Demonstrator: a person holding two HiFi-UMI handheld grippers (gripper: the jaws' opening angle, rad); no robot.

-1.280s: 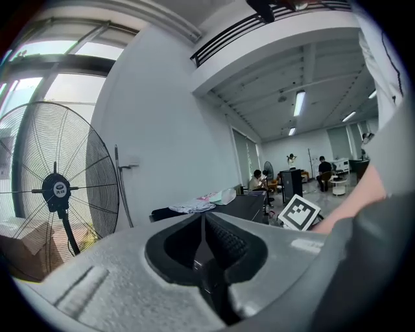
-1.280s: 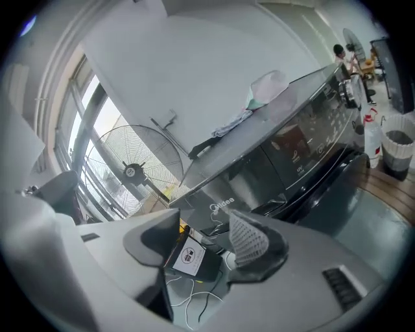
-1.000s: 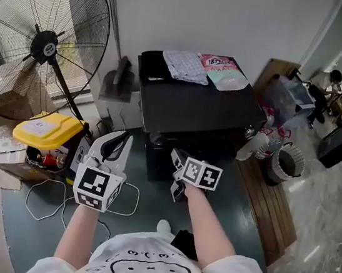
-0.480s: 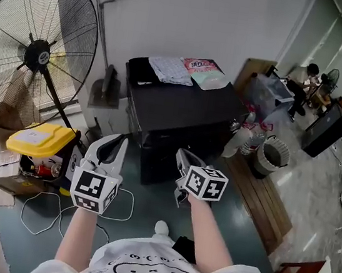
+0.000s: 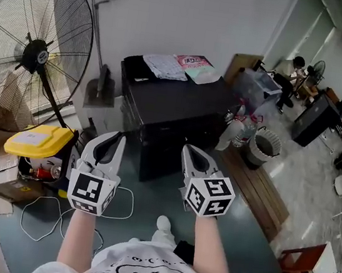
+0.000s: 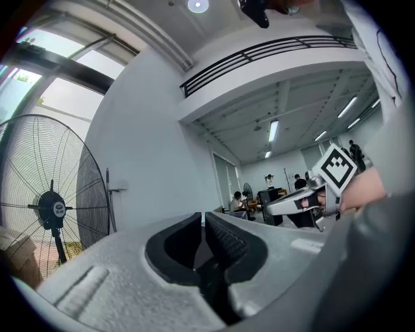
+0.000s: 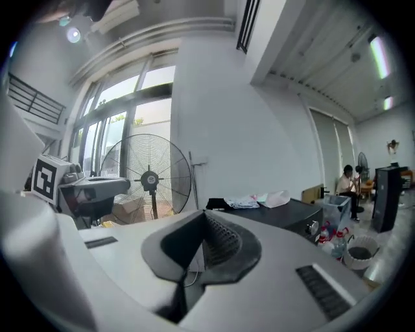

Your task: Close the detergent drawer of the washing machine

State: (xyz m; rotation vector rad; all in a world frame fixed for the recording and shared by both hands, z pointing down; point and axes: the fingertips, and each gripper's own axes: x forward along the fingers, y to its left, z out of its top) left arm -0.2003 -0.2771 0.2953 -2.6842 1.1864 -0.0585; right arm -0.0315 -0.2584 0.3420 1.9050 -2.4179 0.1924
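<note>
**Head view.** The left gripper [image 5: 115,137] and the right gripper [image 5: 191,151] are held side by side above the floor [image 5: 151,190]. Both are pointed toward the black washing machine [image 5: 175,105]. Neither is seen touching anything. The jaw state is poorly shown from this angle. The washing machine is found just ahead of both grippers and apart from them. Its front lies in shadow, and the detergent drawer cannot be made out there. A cloth [image 5: 163,65] and a packet [image 5: 194,63] are noted on its top. A large fan [image 5: 34,57] is recorded at the left.

**Left gripper view.** The left gripper [image 6: 201,217] is observed clenched. Its pads are brought together with only a thin slit between them, and nothing is gripped. The right gripper [image 6: 279,206] is seen at the right, partly covered by a blurred shape at the picture's edge. The washing machine is hidden behind the gripper's own body. The fan [image 6: 52,207] is seen at the left.

**Right gripper view.** The right gripper [image 7: 202,217] is found clenched on nothing, pad against pad. The washing machine [image 7: 279,213] is seen beyond the jaws and to their right, apart from them. Only its top and upper front are shown; the rest is cut off by the gripper body. The detergent drawer cannot be identified. The left gripper [image 7: 110,187] is noted at the left edge.
</note>
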